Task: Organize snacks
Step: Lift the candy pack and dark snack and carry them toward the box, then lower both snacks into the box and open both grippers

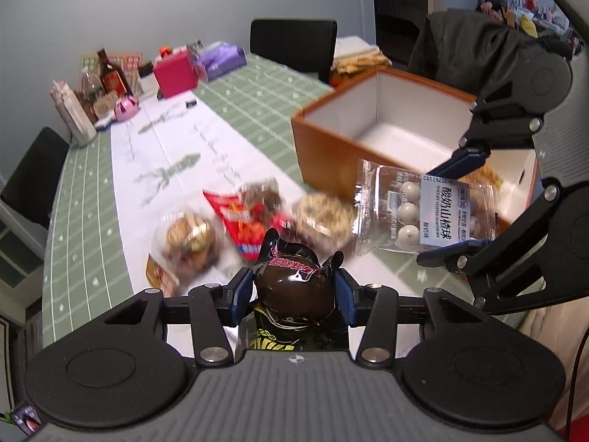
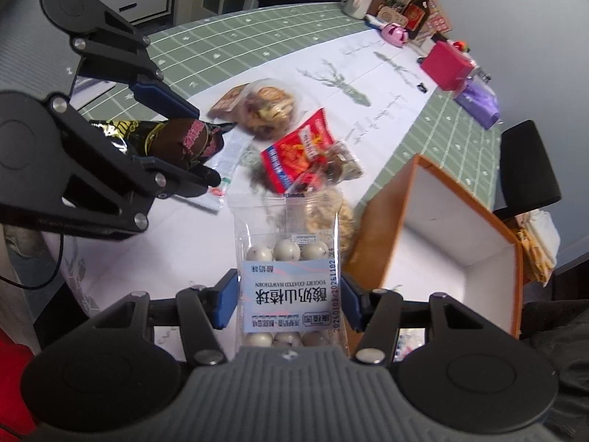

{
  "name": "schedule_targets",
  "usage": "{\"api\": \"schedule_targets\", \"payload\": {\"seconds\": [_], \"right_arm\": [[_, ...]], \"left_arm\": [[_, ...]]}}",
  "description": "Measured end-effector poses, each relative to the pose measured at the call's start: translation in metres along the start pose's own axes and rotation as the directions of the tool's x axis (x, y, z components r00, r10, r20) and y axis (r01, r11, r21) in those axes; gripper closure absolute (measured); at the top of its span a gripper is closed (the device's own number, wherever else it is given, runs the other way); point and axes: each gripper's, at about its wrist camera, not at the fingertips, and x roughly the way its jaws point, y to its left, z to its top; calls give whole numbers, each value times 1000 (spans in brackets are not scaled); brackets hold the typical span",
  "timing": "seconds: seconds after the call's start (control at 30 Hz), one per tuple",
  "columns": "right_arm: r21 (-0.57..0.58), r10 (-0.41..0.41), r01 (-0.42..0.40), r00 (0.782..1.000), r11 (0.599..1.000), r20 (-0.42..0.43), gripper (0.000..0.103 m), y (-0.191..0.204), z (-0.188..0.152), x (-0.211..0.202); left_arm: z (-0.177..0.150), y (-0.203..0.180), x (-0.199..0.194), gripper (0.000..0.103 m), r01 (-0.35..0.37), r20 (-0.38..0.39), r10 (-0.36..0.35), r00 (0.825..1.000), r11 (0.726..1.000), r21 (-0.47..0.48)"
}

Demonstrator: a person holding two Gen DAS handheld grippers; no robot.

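Observation:
My left gripper [image 1: 292, 291] is shut on a dark brown wrapped snack [image 1: 294, 283], held above the table; it also shows in the right wrist view [image 2: 184, 143]. My right gripper [image 2: 289, 298] is shut on a clear pack of yogurt-coated hawthorn balls [image 2: 291, 276], seen in the left wrist view [image 1: 423, 210] beside the orange box [image 1: 331, 147]. The box is open with a white inside [image 2: 460, 228]. A red snack bag [image 1: 243, 217], a clear bag of mixed sweets [image 1: 187, 239] and a pale snack pack [image 1: 324, 213] lie on the table.
The table has a green checked cloth [image 1: 81, 191] with a white runner [image 1: 173, 154]. Bottles, a red box [image 1: 175, 73] and a purple pack [image 1: 221, 57] stand at the far end. Black chairs [image 1: 294, 44] stand around it.

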Motion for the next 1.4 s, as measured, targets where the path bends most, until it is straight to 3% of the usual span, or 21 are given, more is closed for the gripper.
{"api": "schedule_targets", "payload": {"seconds": [0.27, 0.57, 0.77, 1.23, 1.4], "right_arm": [[65, -82, 82, 997, 994, -6, 47, -42, -13, -11], [189, -154, 168, 984, 968, -87, 47, -107, -47, 2], [273, -132, 163, 983, 948, -128, 47, -138, -68, 23], [301, -55, 99, 987, 948, -154, 47, -158, -83, 75], [298, -58, 108, 983, 948, -173, 47, -164, -84, 85]], "left_arm": [[38, -19, 3, 48, 4, 43, -6, 999, 999, 55], [77, -50, 20, 49, 58, 73, -67, 995, 990, 129], [96, -74, 43, 48, 94, 64, -109, 992, 973, 210], [124, -100, 129, 48, 119, -19, -121, 993, 927, 355], [122, -107, 154, 48, 137, -75, -116, 990, 888, 440]]}}
